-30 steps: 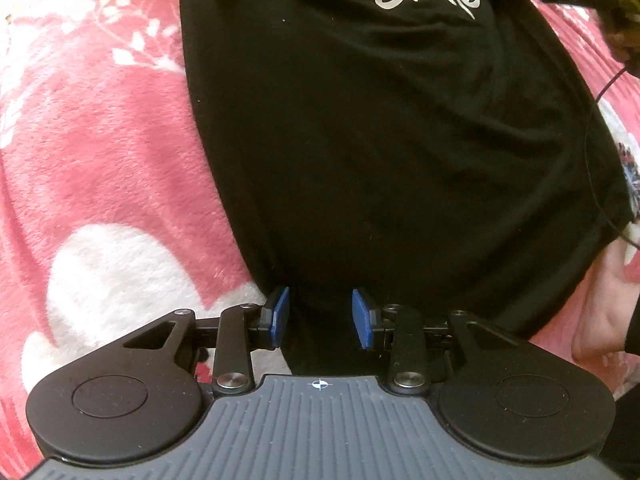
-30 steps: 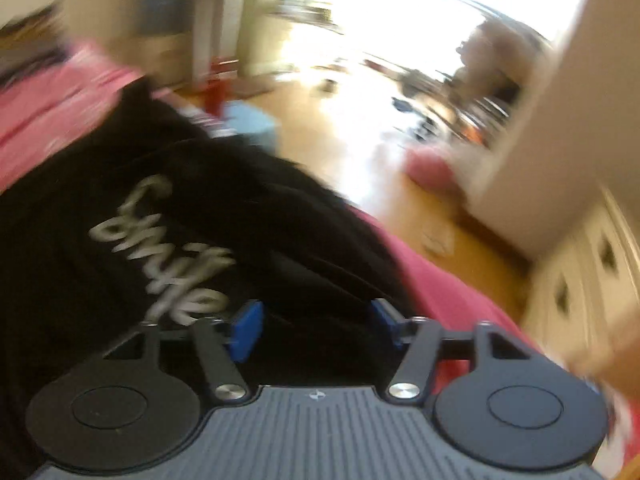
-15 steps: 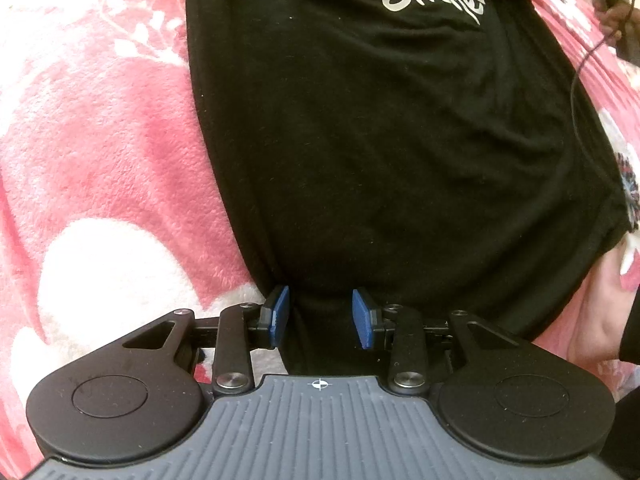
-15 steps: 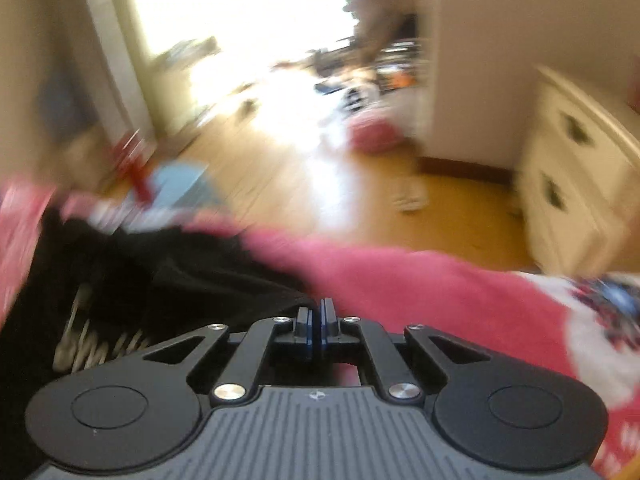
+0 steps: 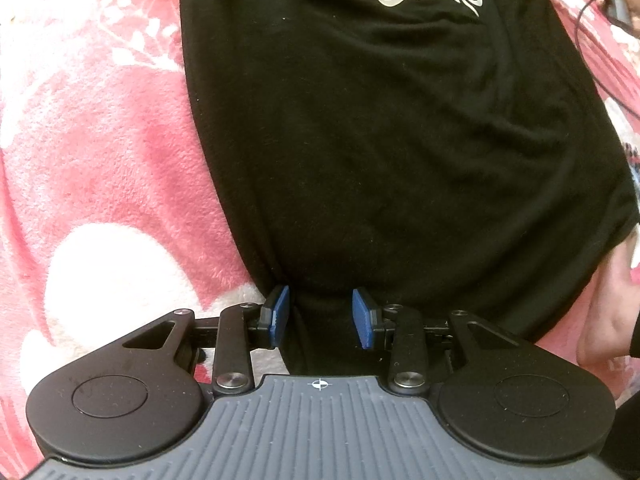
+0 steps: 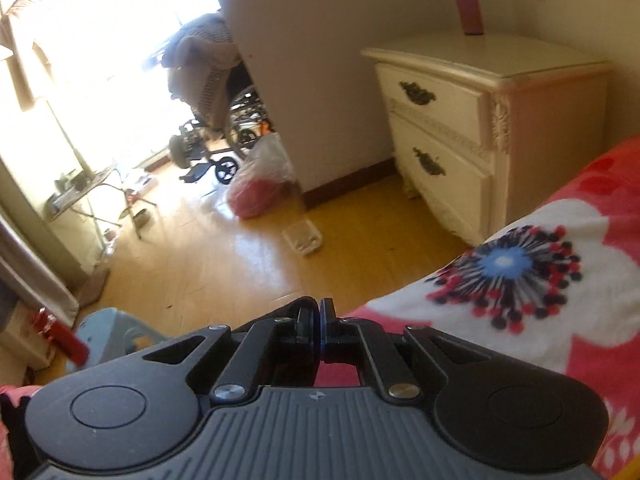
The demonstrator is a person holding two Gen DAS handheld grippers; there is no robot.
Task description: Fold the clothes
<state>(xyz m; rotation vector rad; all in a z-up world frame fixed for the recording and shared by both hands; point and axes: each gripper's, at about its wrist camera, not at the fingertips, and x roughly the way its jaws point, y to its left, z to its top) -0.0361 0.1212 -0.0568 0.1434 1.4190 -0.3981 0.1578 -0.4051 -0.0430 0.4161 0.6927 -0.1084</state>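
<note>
A black T-shirt (image 5: 392,128) with silver "Smile" lettering lies spread on a pink floral blanket (image 5: 100,128). My left gripper (image 5: 320,312) is open, its blue pads either side of the shirt's bottom hem near the left corner. My right gripper (image 6: 320,328) is shut with its pads together; a bit of black cloth (image 6: 296,308) shows at the pads, and I cannot tell whether it is pinched. It points off the bed towards the room.
A person's hand (image 5: 612,312) rests at the blanket's right edge. A black cable (image 5: 592,40) runs at the upper right. Beyond the bed stand a cream nightstand (image 6: 480,120), a wheelchair (image 6: 216,120), a red bag (image 6: 260,184) and wooden floor (image 6: 208,256).
My right gripper closed and swung right, away from the shirt's print towards the nightstand and floor. The left gripper stayed open at the hem.
</note>
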